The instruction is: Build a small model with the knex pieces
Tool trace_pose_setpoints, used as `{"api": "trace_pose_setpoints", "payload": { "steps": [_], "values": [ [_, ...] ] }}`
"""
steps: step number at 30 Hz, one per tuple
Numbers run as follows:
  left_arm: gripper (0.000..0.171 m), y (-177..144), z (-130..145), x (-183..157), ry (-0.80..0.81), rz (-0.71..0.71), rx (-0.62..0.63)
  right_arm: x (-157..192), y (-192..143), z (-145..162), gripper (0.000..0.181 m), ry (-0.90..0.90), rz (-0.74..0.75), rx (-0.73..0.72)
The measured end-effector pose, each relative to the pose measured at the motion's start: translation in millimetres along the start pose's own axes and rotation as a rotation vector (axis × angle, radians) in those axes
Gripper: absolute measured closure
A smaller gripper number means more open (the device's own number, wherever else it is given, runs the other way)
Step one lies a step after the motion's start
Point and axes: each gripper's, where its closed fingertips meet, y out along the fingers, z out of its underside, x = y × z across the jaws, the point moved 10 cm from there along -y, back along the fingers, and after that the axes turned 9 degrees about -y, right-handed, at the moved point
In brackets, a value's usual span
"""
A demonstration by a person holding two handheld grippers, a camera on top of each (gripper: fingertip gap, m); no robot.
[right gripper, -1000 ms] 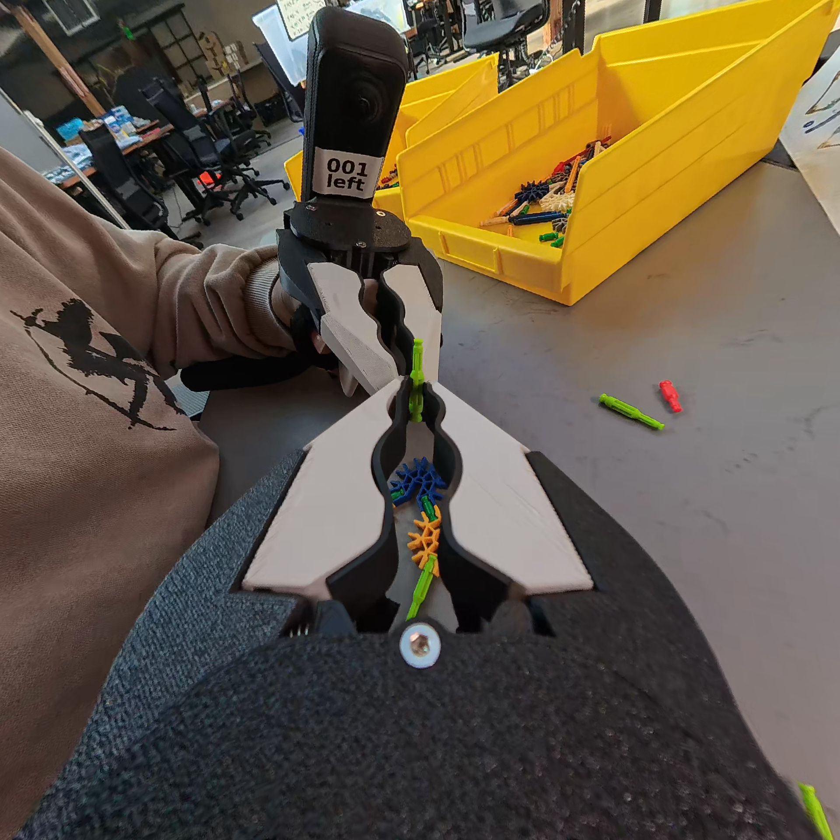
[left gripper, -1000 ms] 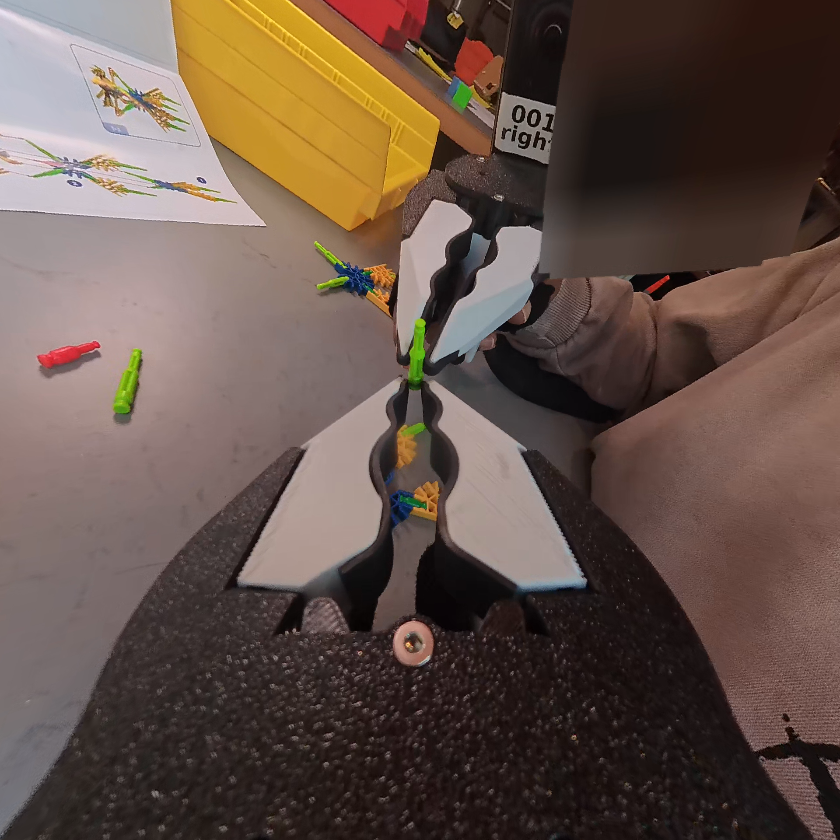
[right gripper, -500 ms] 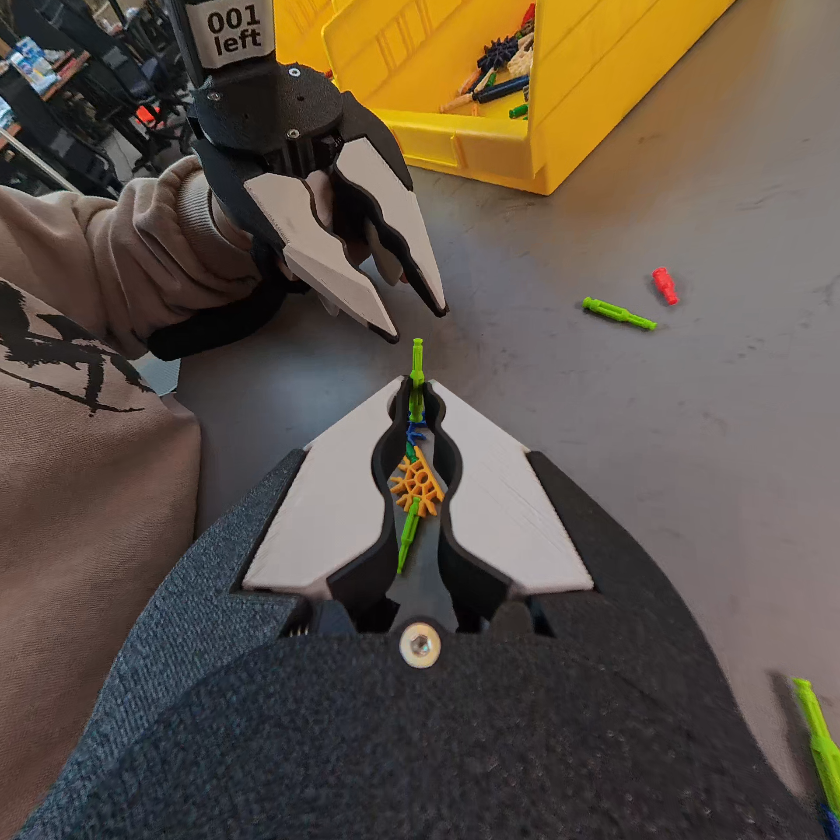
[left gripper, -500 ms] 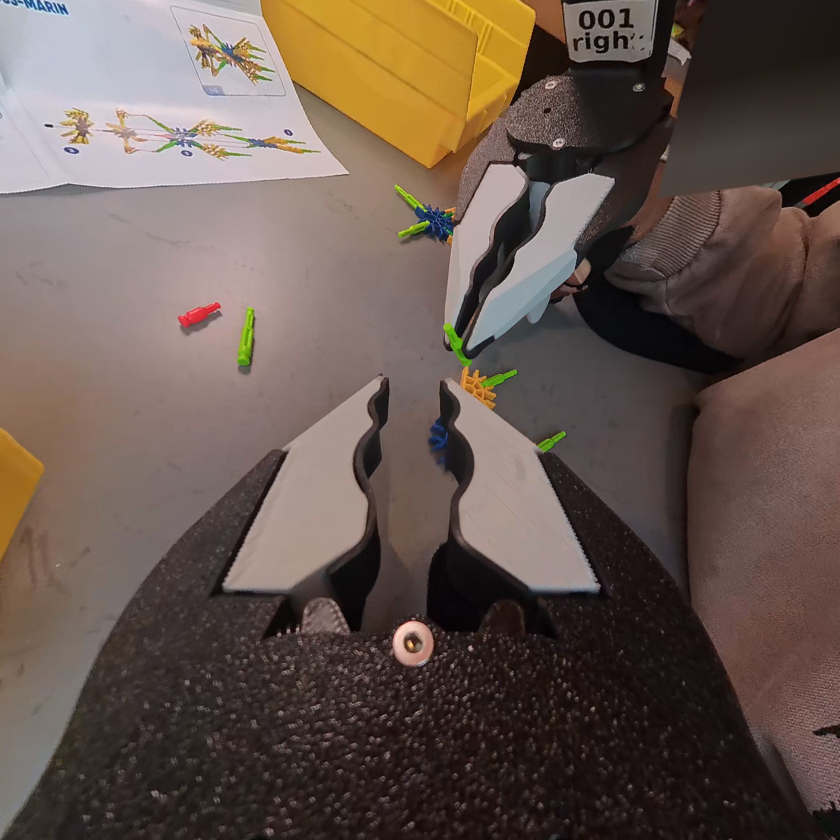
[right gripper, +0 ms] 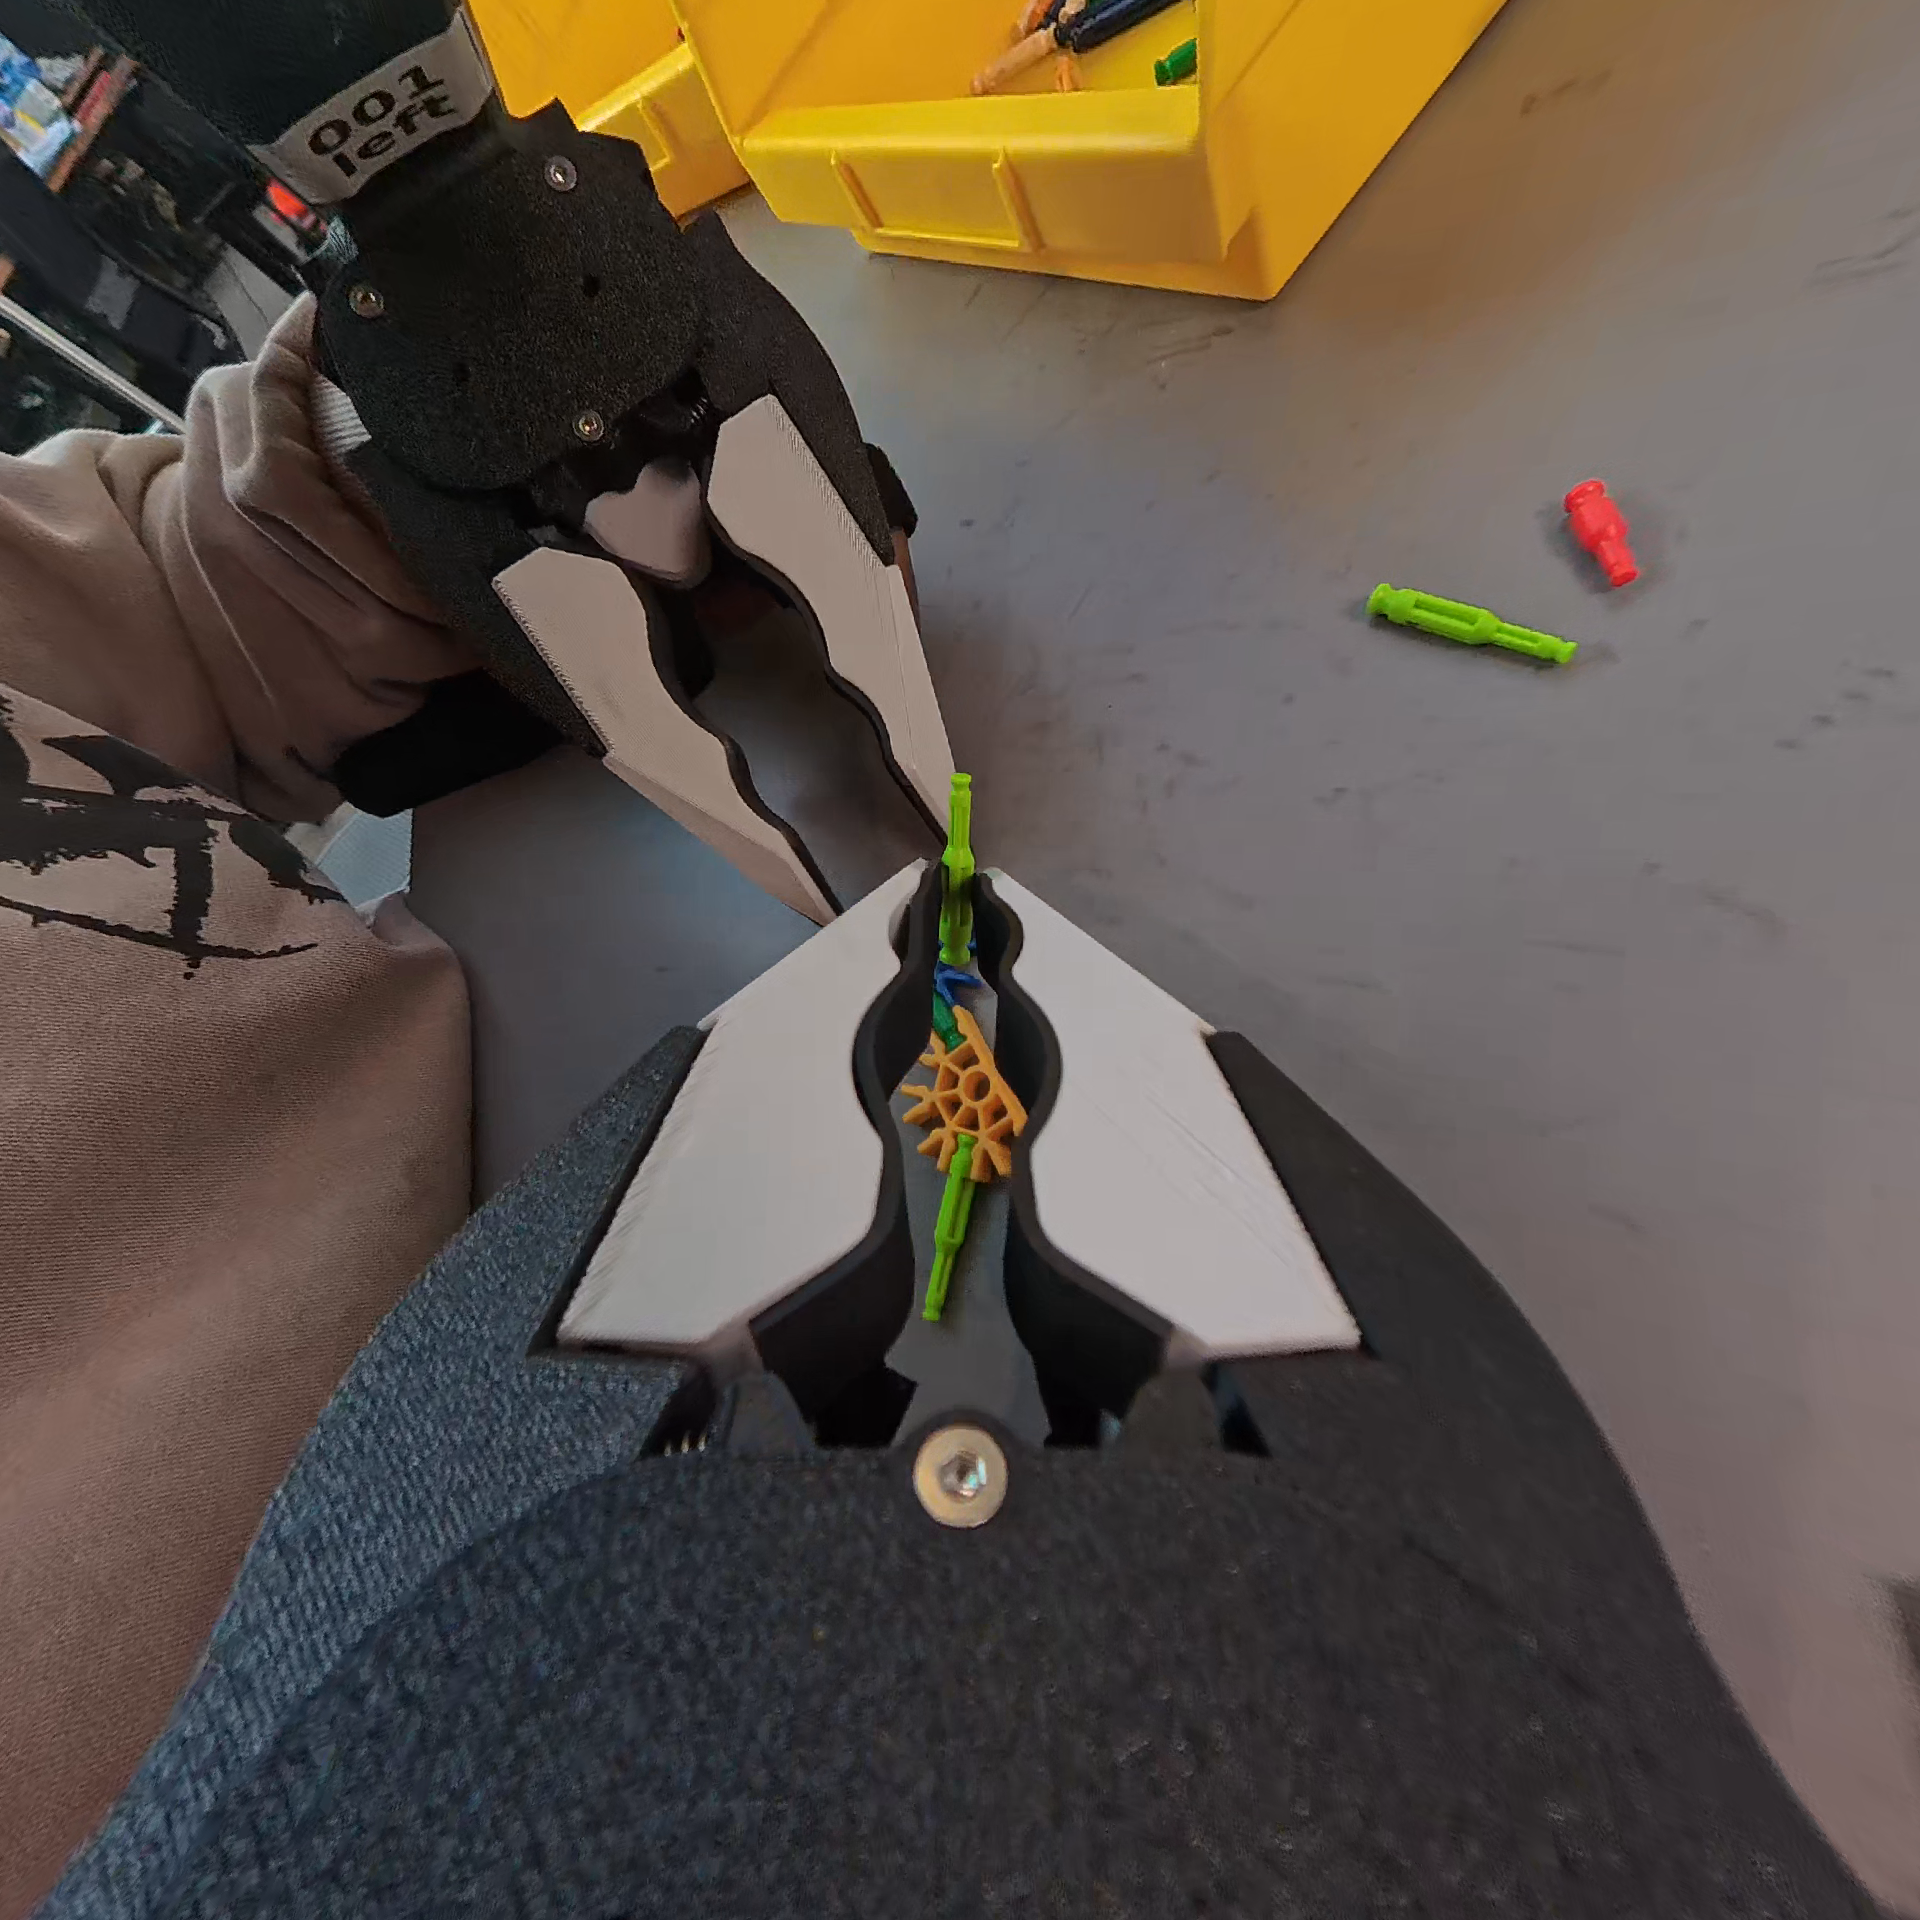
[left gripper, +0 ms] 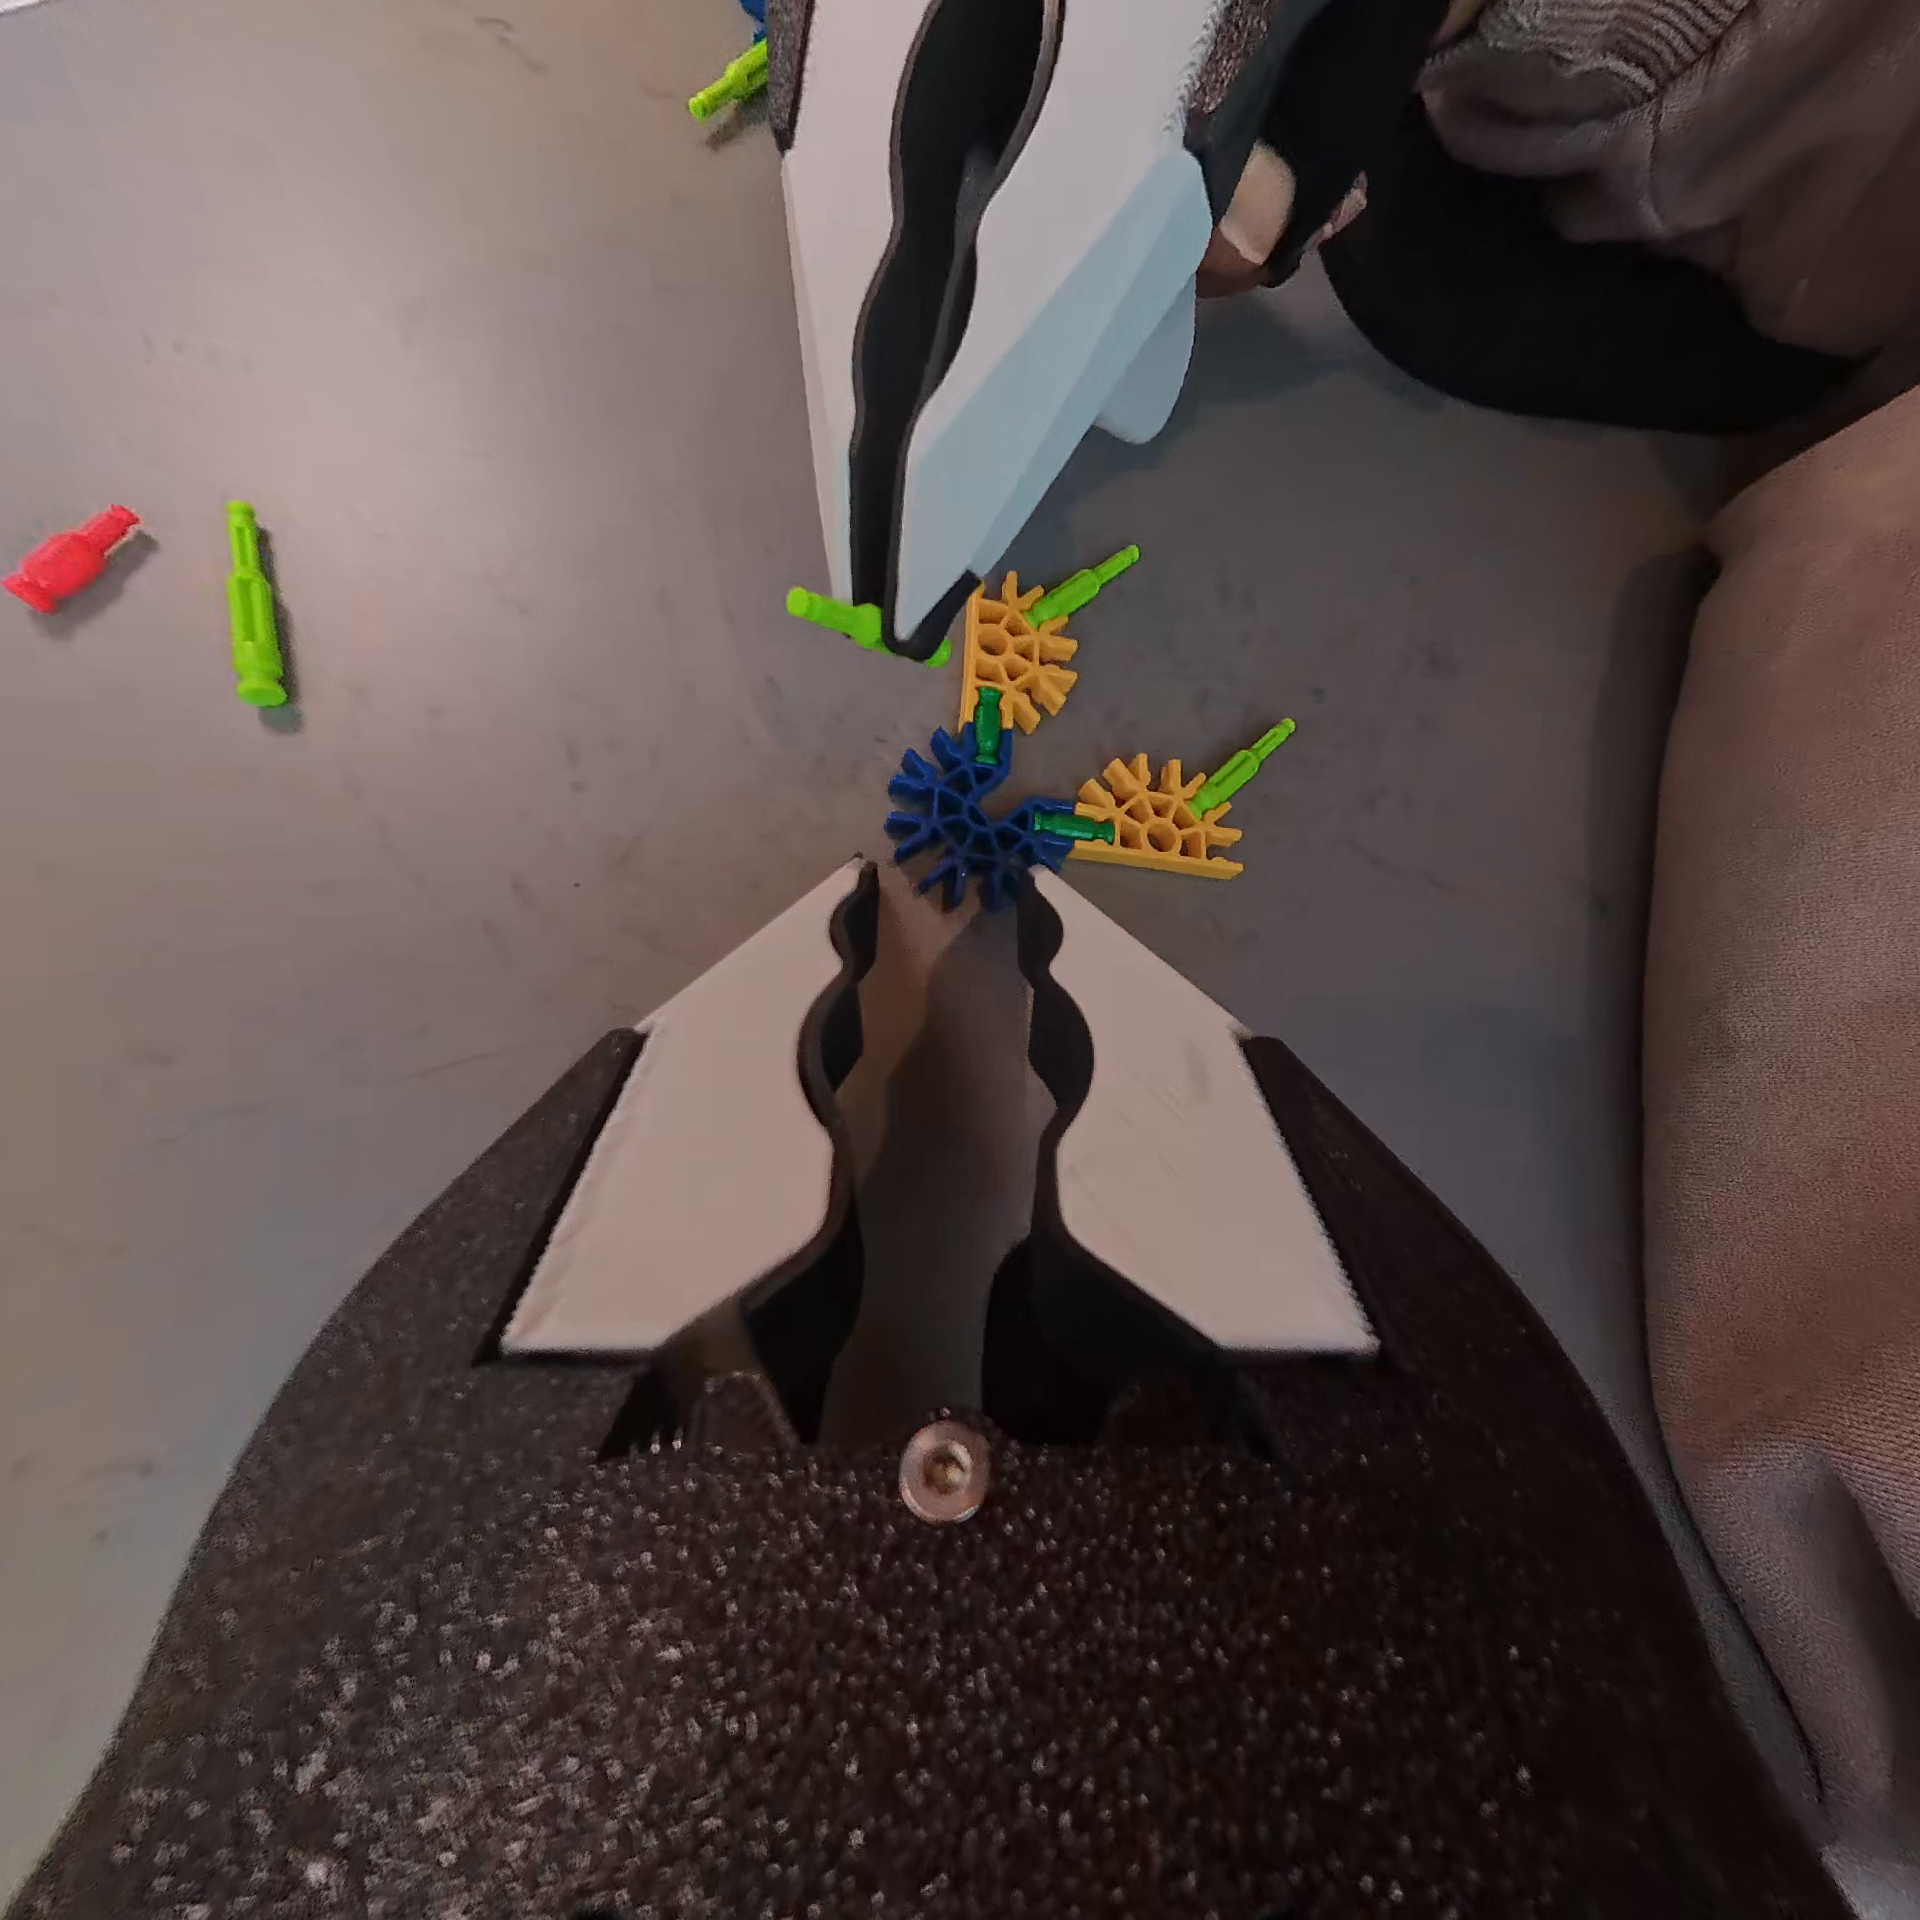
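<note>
Grey worktop [left gripper: 416, 312] carries a small plastic construction-toy assembly [left gripper: 1023, 774] that lies flat just ahead of the left gripper [left gripper: 948, 878], and that low, flat pose seems to explain why both tools come in at a shallow angle. At the heart of the assembly is a blue snowflake-shaped connector [left gripper: 961, 826], joined by short dark green rods to two orange fan-shaped connectors [left gripper: 1013, 655], each with a lime rod sticking outward. The left gripper has its fingers spread, empty, with the blue connector right at its tips, the right-hand fingertip touching or nearly touching it; whether there is real contact I cannot tell. The right gripper [right gripper: 954, 883] is pressed together on a lime green rod [right gripper: 956, 852], pinching it near the middle so both ends stick out free, probably so that an end can meet a connector slot. In the left wrist view this rod sits just beside the farther orange connector, close to its edge. Through the gap of the right gripper an orange connector [right gripper: 966, 1101] with its own lime rod shows below. Off to the left gripper's left, well apart, lie a loose lime rod [left gripper: 249, 603] and a short red piece [left gripper: 68, 556]. Beyond the right gripper stands a yellow bin [right gripper: 1091, 197] with more pieces
</note>
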Motion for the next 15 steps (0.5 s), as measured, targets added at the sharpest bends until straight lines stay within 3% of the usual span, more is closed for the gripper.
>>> {"api": "trace_pose_setpoints", "payload": {
  "steps": [7,15],
  "values": [
    [0.149,3,1,-11,0.037,0.005,0.030,4,15,-3,0.178,0.030,-0.041,0.057],
    [0.151,-14,7,-2,0.027,0.049,0.051,12,20,-9,0.178,-0.018,-0.014,0.144]
  ]
}}
